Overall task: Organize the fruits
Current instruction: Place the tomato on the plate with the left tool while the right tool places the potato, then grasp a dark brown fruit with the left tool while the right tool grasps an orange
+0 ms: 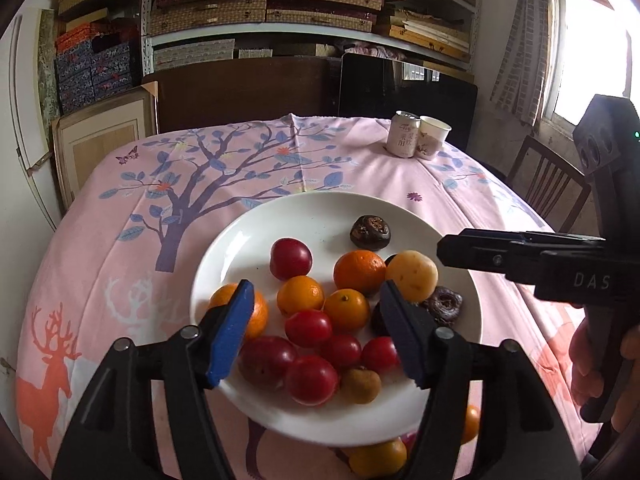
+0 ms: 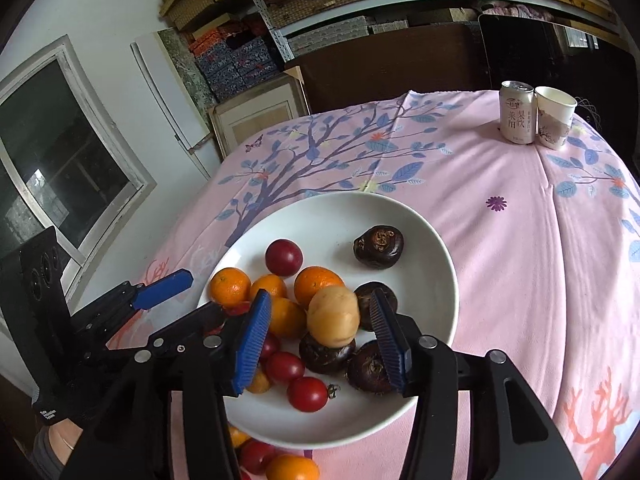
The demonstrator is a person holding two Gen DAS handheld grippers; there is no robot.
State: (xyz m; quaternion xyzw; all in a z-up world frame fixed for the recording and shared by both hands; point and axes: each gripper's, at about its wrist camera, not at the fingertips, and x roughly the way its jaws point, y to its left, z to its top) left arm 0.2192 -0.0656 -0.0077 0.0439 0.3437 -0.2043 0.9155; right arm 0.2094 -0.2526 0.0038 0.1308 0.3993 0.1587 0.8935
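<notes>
A white plate point(image 1: 320, 216) point(image 2: 360, 208) on the pink tablecloth holds several small oranges point(image 1: 359, 271), red tomatoes point(image 1: 291, 258), dark water chestnuts point(image 1: 370, 232) and one pale yellow fruit point(image 1: 412, 276) point(image 2: 334, 316). My left gripper point(image 1: 320, 330) hovers open over the near side of the plate, with nothing pressed between its blue pads. My right gripper point(image 2: 320, 342) is open above the plate's right part; the yellow fruit lies between its pads, resting on chestnuts point(image 2: 326, 354), with gaps on both sides. A few more oranges point(image 1: 378, 458) and a tomato point(image 2: 256, 456) lie on the cloth in front of the plate.
A drink can point(image 1: 403, 134) point(image 2: 517, 113) and a paper cup point(image 1: 433, 137) point(image 2: 554, 117) stand at the table's far right. A wooden chair point(image 1: 548, 184) is beyond the right edge. Shelves of boxes fill the back wall. A hand point(image 1: 600, 368) holds the right gripper's handle.
</notes>
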